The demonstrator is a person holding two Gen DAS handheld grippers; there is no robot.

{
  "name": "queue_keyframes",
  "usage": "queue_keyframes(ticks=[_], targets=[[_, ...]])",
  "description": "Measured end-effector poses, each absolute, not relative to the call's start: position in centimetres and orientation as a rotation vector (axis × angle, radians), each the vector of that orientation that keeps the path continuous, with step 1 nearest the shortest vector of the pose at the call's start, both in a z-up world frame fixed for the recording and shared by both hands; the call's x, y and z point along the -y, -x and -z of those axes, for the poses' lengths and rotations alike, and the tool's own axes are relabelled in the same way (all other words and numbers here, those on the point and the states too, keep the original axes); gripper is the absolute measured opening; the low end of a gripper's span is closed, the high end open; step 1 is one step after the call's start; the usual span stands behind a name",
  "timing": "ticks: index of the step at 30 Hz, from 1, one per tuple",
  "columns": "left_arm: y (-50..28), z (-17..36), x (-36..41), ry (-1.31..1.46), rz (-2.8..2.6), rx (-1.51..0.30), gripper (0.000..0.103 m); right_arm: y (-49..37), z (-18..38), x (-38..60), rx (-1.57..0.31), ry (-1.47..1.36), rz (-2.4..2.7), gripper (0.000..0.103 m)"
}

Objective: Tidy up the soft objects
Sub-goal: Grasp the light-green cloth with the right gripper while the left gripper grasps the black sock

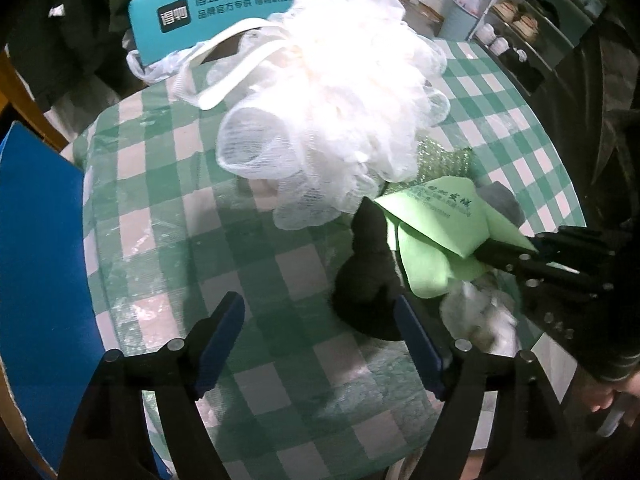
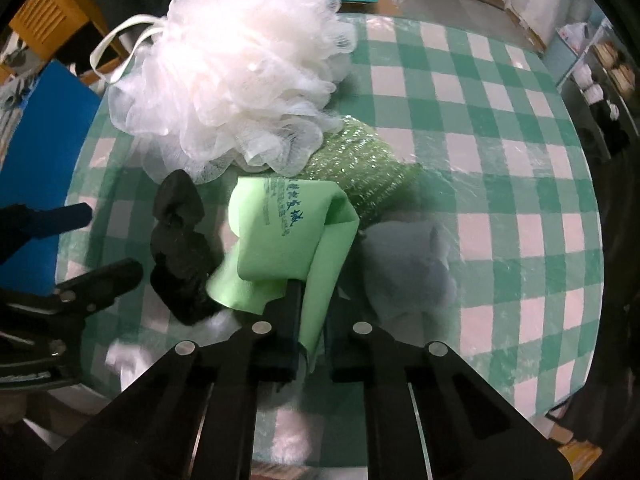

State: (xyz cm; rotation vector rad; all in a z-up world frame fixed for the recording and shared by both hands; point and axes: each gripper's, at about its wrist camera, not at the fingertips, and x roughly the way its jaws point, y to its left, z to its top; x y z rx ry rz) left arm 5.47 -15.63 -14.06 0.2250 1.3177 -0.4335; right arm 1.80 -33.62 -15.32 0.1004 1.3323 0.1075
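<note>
The right gripper (image 2: 310, 316) is clamping the thin light-green printed cloth (image 2: 280, 236), lifting it just in front of the fluffy white mesh bath puff (image 2: 240, 80). The left gripper (image 1: 320, 344) is hovering with its 2 fingers spread, empty, near the crumpled black fabric piece (image 1: 368, 280) beside the puff. Judging by this, sorting is underway; next the cloth needs carrying clear of the pile.

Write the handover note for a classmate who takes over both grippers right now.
Right gripper: shut on the light green cloth, lifted a little.
Left gripper: open, empty, low over the checked table, beside the black soft piece.
White mesh bath puff lies against the sparkly green scrubber; a grey soft item sits right of the cloth.
Done: cloth grasped. Left: place it and sort the rest.
</note>
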Motion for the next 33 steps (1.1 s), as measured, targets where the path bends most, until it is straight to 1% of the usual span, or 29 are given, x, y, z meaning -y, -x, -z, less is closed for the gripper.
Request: queue_keyframes(ticks=[8, 14, 15, 16, 17, 18, 19, 21, 22, 23, 24, 25, 26, 33], targets=[[-5.4, 15.2, 17.3, -0.233, 0.441, -1.355, 0.081, -0.4, 14.9, 36.5, -1.341, -0.162, -0.104, 0.008], [-6.0, 16.2, 18.2, -0.221, 0.429, -1.384, 0.081, -0.4, 14.6, 36.6, -1.341, -0.216, -0.135, 0.009], [-6.0, 16.3, 18.3, -0.221, 0.426, -1.387, 0.081, -0.5, 14.5, 36.9, -1.336, -0.233, -0.133, 0.011], [-6.1, 16.5, 18.4, -0.220, 0.423, -1.389, 0.081, -0.6, 14.4, 36.8, -1.328, -0.245, -0.128, 0.015], [-6.2, 16.7, 18.4, -0.217, 0.423, -1.390, 0.081, -0.6, 14.2, 37.0, -1.317, -0.253, -0.124, 0.029], [-6.2, 16.8, 18.5, -0.214, 0.424, -1.390, 0.080, -0.6, 14.0, 37.0, -1.304, -0.259, -0.122, 0.039], [-6.2, 16.9, 18.5, -0.210, 0.425, -1.389, 0.079, -0.6, 13.8, 37.1, -1.292, -0.263, -0.122, 0.042], [-6.1, 17.2, 18.6, -0.210, 0.431, -1.387, 0.069, -0.9, 13.4, 36.9, -1.277, -0.266, -0.124, 0.048], [-6.1, 17.3, 18.6, -0.213, 0.436, -1.388, 0.057, -1.1, 13.4, 36.7, -1.269, -0.264, -0.127, 0.049], [-6.0, 17.5, 18.8, -0.216, 0.445, -1.393, 0.052, -1.4, 13.5, 36.3, -1.264, -0.256, -0.128, 0.053], [-5.8, 17.6, 18.8, -0.212, 0.461, -1.394, 0.049, -1.6, 13.5, 36.1, -1.262, -0.246, -0.128, 0.054], [-5.7, 17.6, 18.9, -0.213, 0.471, -1.388, 0.044, -1.8, 13.6, 35.9, -1.263, -0.232, -0.128, 0.054], [-5.5, 17.4, 19.0, -0.224, 0.477, -1.378, 0.043, -2.1, 13.7, 35.7, -1.264, -0.217, -0.130, 0.054], [-5.1, 17.1, 18.8, -0.284, 0.468, -1.347, 0.041, -3.7, 15.4, 33.3, -1.277, -0.117, -0.129, 0.054]])
